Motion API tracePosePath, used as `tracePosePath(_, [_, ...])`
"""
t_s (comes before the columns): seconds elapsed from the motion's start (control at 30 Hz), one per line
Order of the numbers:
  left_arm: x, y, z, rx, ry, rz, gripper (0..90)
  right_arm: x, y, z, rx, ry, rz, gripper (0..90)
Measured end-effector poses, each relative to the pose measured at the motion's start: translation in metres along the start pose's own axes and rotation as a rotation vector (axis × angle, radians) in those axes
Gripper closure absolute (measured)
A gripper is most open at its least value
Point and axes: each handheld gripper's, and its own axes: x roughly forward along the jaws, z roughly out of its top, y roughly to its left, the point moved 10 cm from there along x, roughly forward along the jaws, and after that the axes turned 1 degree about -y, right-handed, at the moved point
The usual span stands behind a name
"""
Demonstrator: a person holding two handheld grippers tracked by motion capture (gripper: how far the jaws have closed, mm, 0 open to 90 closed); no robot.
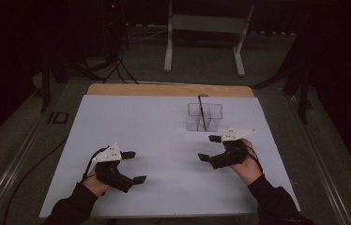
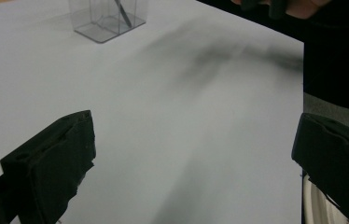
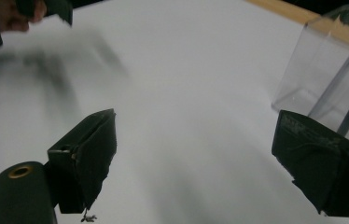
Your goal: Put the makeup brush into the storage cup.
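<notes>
the left gripper (image 1: 133, 167) sits low at the near left of the white surface (image 1: 155, 136), its 2 fingers (image 2: 53, 168) spread wide with nothing between them. the right gripper (image 1: 209, 148) is at the near right, its 2 fingers (image 3: 86, 156) likewise released and empty. the 2 grippers are well apart, each held in a hand with a dark sleeve (image 1: 274, 201).

a clear plastic container (image 1: 204, 117) stands upright toward the far side of the surface, right of centre, divided into compartments. a thin dark pen (image 1: 203, 111) leans inside it, its top poking above the rim. the container is just beyond the right gripper, near it but not touching; in the right gripper view it (image 3: 322, 70) rises close behind the right-hand finger. in the left gripper view it (image 2: 105, 18) is far off.
</notes>
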Motion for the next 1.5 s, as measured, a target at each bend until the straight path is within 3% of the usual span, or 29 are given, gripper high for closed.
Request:
tracePosePath(0.23, [-0.004,0.002,-0.011,-0.013,0.01,0.012,0.9,-0.008,0.001,-0.031,0.027,0.017,-0.017,14.0])
tracePosePath(0.63, [-0.015,0.014,-0.03,-0.035,0.015,0.057,0.9,-0.025,0.0,-0.063,0.068,0.024,-0.022,14.1])
tracePosePath(1.03, [-0.031,0.023,-0.048,-0.046,0.011,0.103,0.9,-0.033,-0.002,-0.08,0.041,0.028,-0.029,14.2])
tracePosePath(1.27, [-0.032,0.026,-0.048,-0.049,-0.025,0.105,1.0,-0.039,0.001,-0.082,0.026,0.029,-0.029,13.8])
tracePosePath(1.5, [-0.032,0.027,-0.049,-0.051,-0.028,0.104,1.5,-0.043,0.001,-0.086,0.039,0.029,-0.026,13.9])
